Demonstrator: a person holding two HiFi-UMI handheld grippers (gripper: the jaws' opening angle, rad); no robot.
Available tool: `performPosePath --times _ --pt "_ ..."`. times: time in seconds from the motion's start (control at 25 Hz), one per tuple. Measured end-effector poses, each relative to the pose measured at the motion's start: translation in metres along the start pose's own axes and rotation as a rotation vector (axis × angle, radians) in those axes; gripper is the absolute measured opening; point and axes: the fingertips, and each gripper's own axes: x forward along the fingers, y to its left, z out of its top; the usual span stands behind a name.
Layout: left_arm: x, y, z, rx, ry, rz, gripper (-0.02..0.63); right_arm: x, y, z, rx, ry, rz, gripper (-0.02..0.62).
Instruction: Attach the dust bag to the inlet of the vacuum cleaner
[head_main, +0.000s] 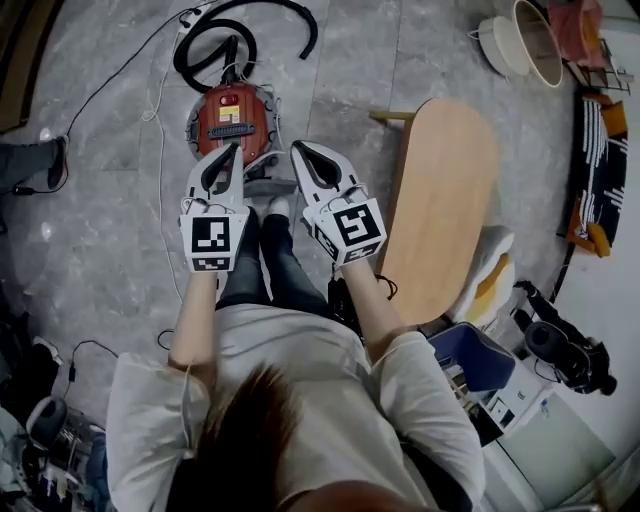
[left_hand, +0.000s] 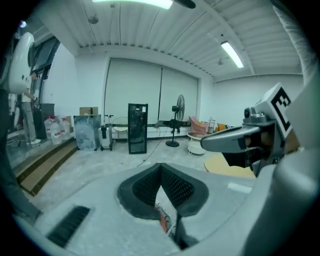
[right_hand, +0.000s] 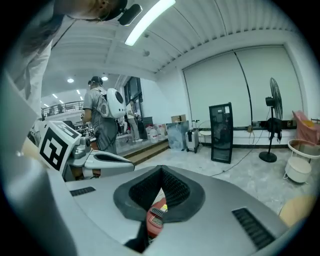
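1. Left claw (left_hand: 160, 166): we record it clenched, pads together at the tips, nothing between them. It is held up off the floor (head_main: 100, 220), pointing forward and slightly down.

2. Right claw (right_hand: 161, 170): clenched likewise, holding nothing. It sits just beside the left claw and apart from it, at about the same height, with their tips side by side.

3. Vacuum (head_main: 232, 118): red, round, standing on the floor ahead of the person's feet and beyond both claw tips. Neither claw touches it. In each gripper view we see a sliver of its red body below, through the gap behind the closed pads.

4. Hose (head_main: 215, 40): black, looped on the floor on the far side of the vacuum.

5. Cable (head_main: 160, 100): thin and white, trailing over the floor left of the vacuum.

6. Table (head_main: 440, 200): oval, wooden, bare, to the right of the right claw.

7. Fan (left_hand: 178, 117) and black cabinet (left_hand: 137, 128): both upright by the far wall.

8. Person with a white backpack (right_hand: 100, 115): standing far off, back turned.
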Motion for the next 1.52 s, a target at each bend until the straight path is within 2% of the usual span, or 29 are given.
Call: performPosePath --times 0.16,0.44,0.72,0.84,1.08,1.4,1.52 --pt "-0.026 0.005 0.054 0.016 -0.107 0.019 0.017 -0.021 0.012 0.045 -0.027 -0.055 -0.003 0.000" --pt "-0.078 -0.001 0.122 0.096 -0.216 0.045 0.016 -0.071 0.032 0.112 -0.027 -0.148 -0.005 0.000" --pt "-0.108 -0.015 0.174 0.093 -0.297 0.042 0.017 -0.112 0.033 0.143 -0.022 -0.197 -0.037 0.000" --pt "-0.116 -0.019 0.185 0.108 -0.324 0.035 0.016 -0.124 0.033 0.145 -0.023 -0.210 -0.050 0.000" --pt "-0.134 -0.025 0.185 0.042 -0.330 0.027 0.017 -0.147 0.033 0.137 -0.009 -0.229 -0.088 0.000" --pt "-0.143 -0.027 0.188 0.057 -0.324 -0.013 0.017 -0.168 0.024 0.140 -0.025 -0.275 -0.131 0.000" --pt "-0.147 -0.032 0.195 0.074 -0.351 -0.017 0.017 -0.175 0.020 0.143 -0.026 -0.292 -0.144 0.000"
